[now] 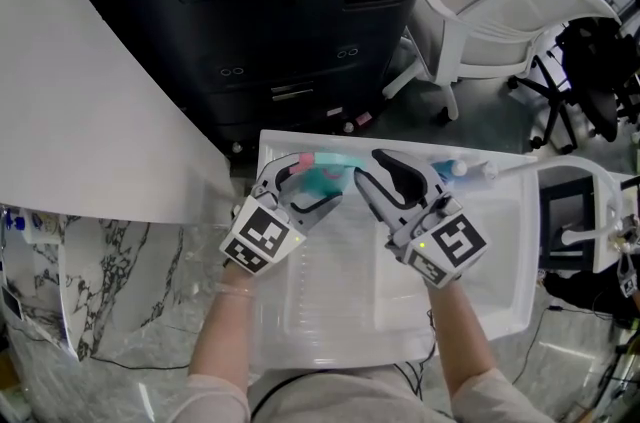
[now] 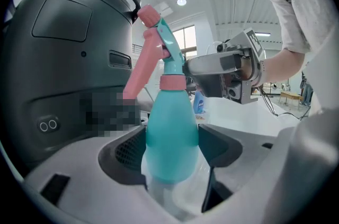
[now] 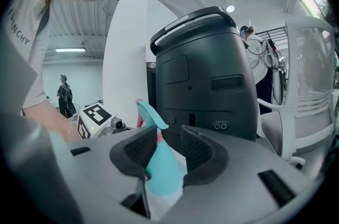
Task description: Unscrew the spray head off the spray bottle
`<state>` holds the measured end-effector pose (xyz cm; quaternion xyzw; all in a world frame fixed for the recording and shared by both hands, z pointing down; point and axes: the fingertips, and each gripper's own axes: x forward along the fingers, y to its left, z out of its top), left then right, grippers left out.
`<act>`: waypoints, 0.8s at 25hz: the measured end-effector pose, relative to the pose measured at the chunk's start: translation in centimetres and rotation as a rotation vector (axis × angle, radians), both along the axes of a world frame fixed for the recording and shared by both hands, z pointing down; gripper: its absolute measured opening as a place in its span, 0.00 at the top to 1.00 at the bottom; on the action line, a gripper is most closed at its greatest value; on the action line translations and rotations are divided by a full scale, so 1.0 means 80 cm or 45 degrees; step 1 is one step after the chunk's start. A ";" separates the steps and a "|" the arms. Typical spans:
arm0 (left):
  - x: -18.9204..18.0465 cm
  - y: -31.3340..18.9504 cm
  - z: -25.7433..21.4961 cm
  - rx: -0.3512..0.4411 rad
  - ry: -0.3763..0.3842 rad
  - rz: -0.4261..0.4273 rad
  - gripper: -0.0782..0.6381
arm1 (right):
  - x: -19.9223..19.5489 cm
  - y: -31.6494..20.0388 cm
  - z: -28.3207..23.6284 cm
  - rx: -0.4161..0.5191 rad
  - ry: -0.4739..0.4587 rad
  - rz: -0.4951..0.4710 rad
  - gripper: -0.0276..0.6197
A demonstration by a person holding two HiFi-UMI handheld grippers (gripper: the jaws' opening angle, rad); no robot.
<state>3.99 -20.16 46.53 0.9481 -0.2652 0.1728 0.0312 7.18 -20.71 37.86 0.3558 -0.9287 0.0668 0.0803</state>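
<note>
Left tongs (image 2: pixel 172 157): gripped bottle (image 2: pixel 170 127) body.
Right tongs (image 3: pixel 168 154): closed on head (image 2: pixel 170 48).
Tray (image 1: pixel 340 316): open floor toward 6 o'clock; machine (image 1: pixel 300 1) at 12.

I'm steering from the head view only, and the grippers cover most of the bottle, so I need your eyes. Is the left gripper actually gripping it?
Observer: Yes. The left gripper is closed on the teal body of the spray bottle, a finger on each side.
Operator: Is the spray head still on?
Observer: Yes. The spray head sits on the neck, with its pink collar down against the bottle.
Operator: And the right gripper?
Observer: The right gripper has its fingers on either side of the bottle's top. I cannot tell whether they press on it.
</note>
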 end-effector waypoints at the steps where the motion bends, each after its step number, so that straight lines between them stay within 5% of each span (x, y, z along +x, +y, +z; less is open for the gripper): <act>1: 0.000 0.000 0.000 0.000 0.000 0.000 0.46 | -0.001 -0.003 0.000 0.005 0.002 0.008 0.73; 10: 0.000 0.001 0.002 -0.002 -0.002 -0.010 0.46 | -0.016 -0.011 0.002 0.015 -0.001 0.034 0.84; 16: -0.001 -0.001 0.003 -0.008 0.001 -0.009 0.46 | -0.049 0.032 -0.006 -0.010 -0.103 -0.194 0.55; 20: -0.001 -0.001 0.002 -0.009 0.007 -0.020 0.46 | -0.065 0.031 -0.006 -0.031 -0.153 -0.176 0.45</act>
